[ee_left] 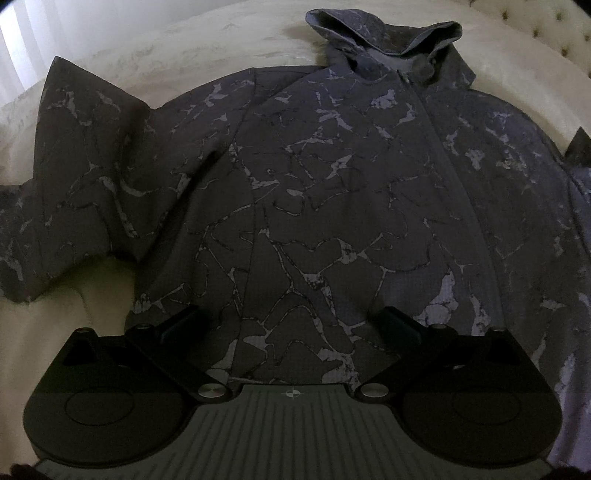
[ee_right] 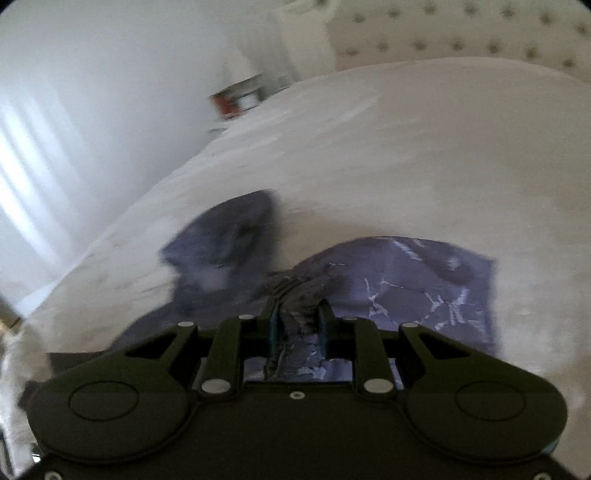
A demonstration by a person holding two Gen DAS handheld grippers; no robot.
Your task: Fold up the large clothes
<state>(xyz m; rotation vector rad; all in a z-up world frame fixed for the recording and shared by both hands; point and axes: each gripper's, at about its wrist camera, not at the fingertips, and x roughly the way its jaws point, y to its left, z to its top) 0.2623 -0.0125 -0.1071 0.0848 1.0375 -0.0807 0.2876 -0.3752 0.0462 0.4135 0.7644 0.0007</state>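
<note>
Right claw (ee_right: 295,325) pinches a bunched fold of the jacket (ee_right: 417,284), jaws nearly closed on the cloth. Left claw (ee_left: 291,325) hangs over the jacket's (ee_left: 332,206) front with jaws spread wide, gripping nothing. Dark and marbled, the jacket lies face up on a cream bed (ee_left: 166,48), hood (ee_left: 384,40) toward the tufted headboard (ee_right: 461,33).

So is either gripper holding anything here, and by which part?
The right gripper pinches a bunched fold of the jacket; which part it is cannot be told. The left gripper is open above the jacket, holding nothing.
</note>
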